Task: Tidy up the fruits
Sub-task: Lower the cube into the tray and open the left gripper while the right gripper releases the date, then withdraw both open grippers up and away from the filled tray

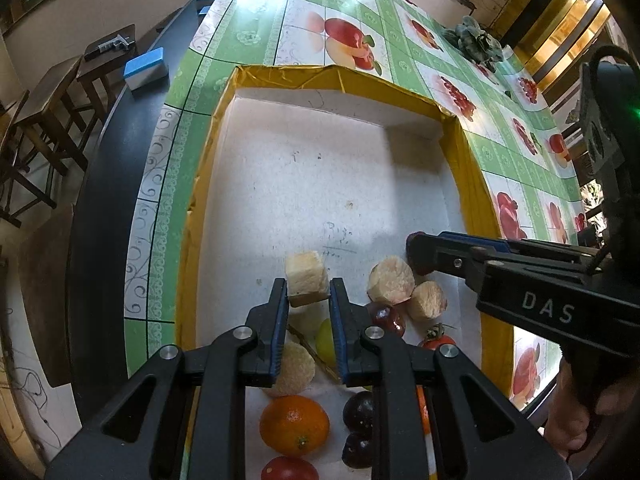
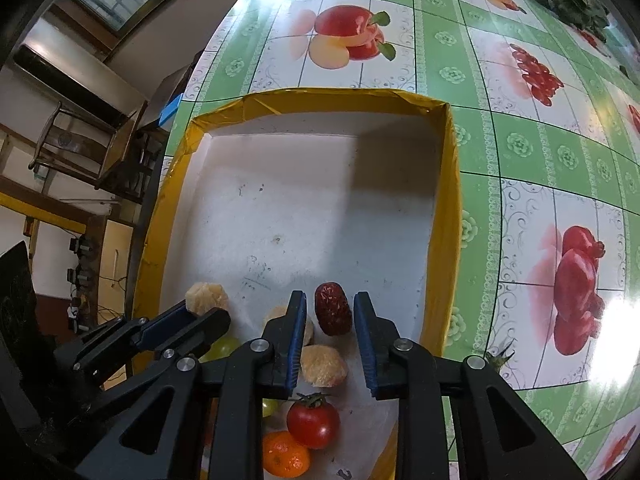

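Left wrist view: the left gripper (image 1: 308, 294) pinches a pale, fibrous cut fruit chunk (image 1: 306, 277) over the near half of the white, yellow-rimmed cardboard tray (image 1: 466, 168). It looks light and firm; flat sides suit gripping.

Right wrist view: the right gripper (image 2: 330, 312) has its fingers spread around a wrinkled dark-red date (image 2: 332, 309), probably light and soft; grasp across its middle.

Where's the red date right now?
In the right wrist view, the wrinkled dark red date sits between the right tool's fingers, over the white tray floor, near pale fruit chunks.
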The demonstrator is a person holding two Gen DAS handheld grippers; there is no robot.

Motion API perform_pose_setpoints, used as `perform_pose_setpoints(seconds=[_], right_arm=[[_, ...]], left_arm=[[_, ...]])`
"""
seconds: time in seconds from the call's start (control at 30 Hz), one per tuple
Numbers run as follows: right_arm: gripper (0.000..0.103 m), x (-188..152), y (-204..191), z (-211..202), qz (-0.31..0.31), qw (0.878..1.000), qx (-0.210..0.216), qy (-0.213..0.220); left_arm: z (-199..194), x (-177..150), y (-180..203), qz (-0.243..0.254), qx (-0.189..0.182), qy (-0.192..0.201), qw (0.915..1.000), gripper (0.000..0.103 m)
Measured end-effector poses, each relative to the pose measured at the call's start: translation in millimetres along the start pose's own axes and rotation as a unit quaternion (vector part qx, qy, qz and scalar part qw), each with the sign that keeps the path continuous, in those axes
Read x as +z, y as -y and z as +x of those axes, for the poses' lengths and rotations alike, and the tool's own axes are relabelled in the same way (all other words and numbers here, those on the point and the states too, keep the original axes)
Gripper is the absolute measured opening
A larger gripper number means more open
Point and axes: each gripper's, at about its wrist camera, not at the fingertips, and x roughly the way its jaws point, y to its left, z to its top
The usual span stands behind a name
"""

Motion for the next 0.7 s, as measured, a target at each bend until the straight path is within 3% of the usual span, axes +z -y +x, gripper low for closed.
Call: perform_pose_setpoints(seconds=[0.1,0.17,0.23,0.27,0.37,0.5,0.7], right_arm=[[0.033,-3,2,-6,-0.003,1.0,-0.001,0.007],[0.033,-6,1,-12,-0.008,1.0,-0.003,0.014],[0.034,-9,1,-16,-0.013,1.0,-0.007,0.02],[0.034,-12,2,-20,-0.013,1.0,-0.007,0.022],[0.034,-18,4,-28,-0.016,0.999,-0.006,0.029],[0.041,-32,4,-47,-0.028,0.998,-0.004,0.049],[0.043,-57,0,-74,-0.055,0.996,-0.005,0.076]], left_arm=[[-3,-2,-1,-0.007,-0.003,0.003,1.0,0.019],[-5,-3,0,-0.007,-0.004,0.006,0.9999,0.027],[-7,-4,0,-0.009,-0.002,0.008,0.9999,0.045],[-9,-5,0,-0.01,-0.001,0.011,0.9999,0.047],[-15,-6,0,-0.014,0.0,0.016,0.9998,0.049],[-32,-10,3,-0.01,0.01,0.043,0.999,0.061],[-58,-19,7,0.002,0.027,0.078,0.9966,0.062]])
